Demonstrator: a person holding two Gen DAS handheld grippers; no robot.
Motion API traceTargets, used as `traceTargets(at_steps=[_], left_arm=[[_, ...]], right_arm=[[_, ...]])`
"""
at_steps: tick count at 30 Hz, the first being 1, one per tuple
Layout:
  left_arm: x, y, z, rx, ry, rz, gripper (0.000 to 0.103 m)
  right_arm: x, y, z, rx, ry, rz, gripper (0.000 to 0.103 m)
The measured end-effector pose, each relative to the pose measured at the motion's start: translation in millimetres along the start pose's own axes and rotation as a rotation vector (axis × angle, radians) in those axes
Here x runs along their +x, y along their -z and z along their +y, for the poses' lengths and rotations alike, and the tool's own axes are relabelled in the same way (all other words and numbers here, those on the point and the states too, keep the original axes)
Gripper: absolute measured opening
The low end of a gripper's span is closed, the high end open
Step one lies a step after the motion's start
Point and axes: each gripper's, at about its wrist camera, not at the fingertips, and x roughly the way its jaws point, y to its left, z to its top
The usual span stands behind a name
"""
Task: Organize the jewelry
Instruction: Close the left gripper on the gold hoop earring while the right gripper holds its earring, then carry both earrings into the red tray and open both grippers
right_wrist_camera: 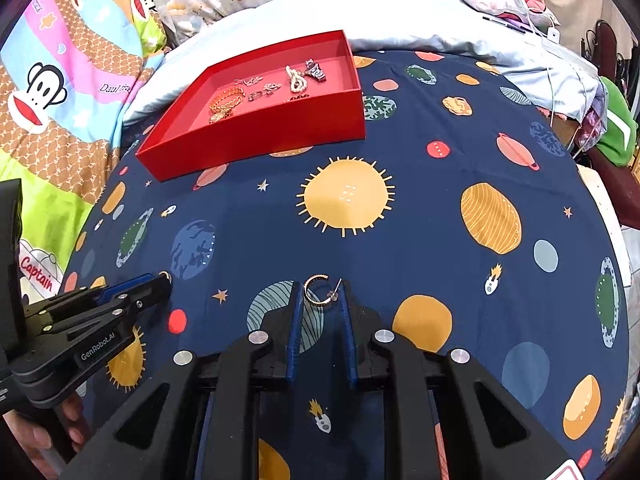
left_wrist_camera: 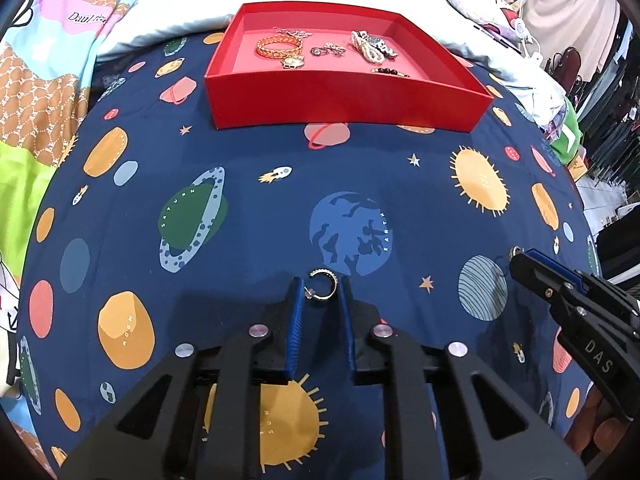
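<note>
In the left wrist view my left gripper [left_wrist_camera: 320, 290] is shut on a small gold hoop earring [left_wrist_camera: 325, 285] low over the blue space-print cloth. In the right wrist view my right gripper [right_wrist_camera: 320, 292] is shut on a second gold hoop earring [right_wrist_camera: 316, 290]. Each gripper also shows in the other view: the right one [left_wrist_camera: 520, 258] with its earring at the tip, the left one [right_wrist_camera: 166, 278] likewise. A red open box [left_wrist_camera: 348, 96], also in the right wrist view [right_wrist_camera: 256, 140], stands farther back and holds a gold chain bracelet [left_wrist_camera: 279, 46], a pearl piece [left_wrist_camera: 364, 46] and several other items.
The blue planet-print cloth [left_wrist_camera: 248, 208] covers the bed. A pale blue pillow [right_wrist_camera: 400, 16] lies behind the box. A cartoon-print blanket [right_wrist_camera: 60, 92] lies on the left. Green clothing [right_wrist_camera: 618, 132] and clutter sit at the right edge.
</note>
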Motion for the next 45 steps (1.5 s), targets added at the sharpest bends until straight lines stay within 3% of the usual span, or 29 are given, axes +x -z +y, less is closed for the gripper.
traceTargets(at_steps=[2,5,12,20,22,24,26,30,32,35,45], left_arm=[[-1,1,0,0.001,0.003,-0.001,0.016],[-4,0,0,-0.001,0.018,0.001,0.004],[-22,-7,0,0.000,0.032,-0.038,0.004],[-16,-1,7,-0.017,0.036,-0.016,0.005],[-15,0,4,-0.012,0.036,-0.021,0.014],[-16,-1,1,0.002,0.021,-0.037,0.042],[-15,-3,-4,0.018,0.014,-0.051,0.044],[-2,-5,-9,0.030,0.009,-0.031,0.039],[3,-6,-9,0.030,0.012,-0.018,0.026],[4,-5,-9,0.032,0.014,-0.015,0.017],[-4,-8,-4,0.012,0.040,-0.025,0.016]], right_arm=[[-1,-1,0,0.000,-0.003,-0.001,0.016],[-7,-1,1,0.003,-0.014,-0.008,0.016],[-21,-10,8,-0.015,-0.027,-0.044,0.016],[-22,-7,9,-0.011,-0.031,-0.039,0.016],[-22,-7,9,-0.010,-0.032,-0.039,0.016],[-22,-7,9,-0.010,-0.032,-0.038,0.016],[-22,-6,9,-0.010,-0.032,-0.038,0.016],[-19,-5,9,-0.008,-0.032,-0.034,0.016],[-19,-4,10,-0.007,-0.031,-0.032,0.016],[-18,-5,8,-0.002,-0.033,-0.030,0.016],[-20,-9,8,-0.004,-0.042,-0.036,0.016]])
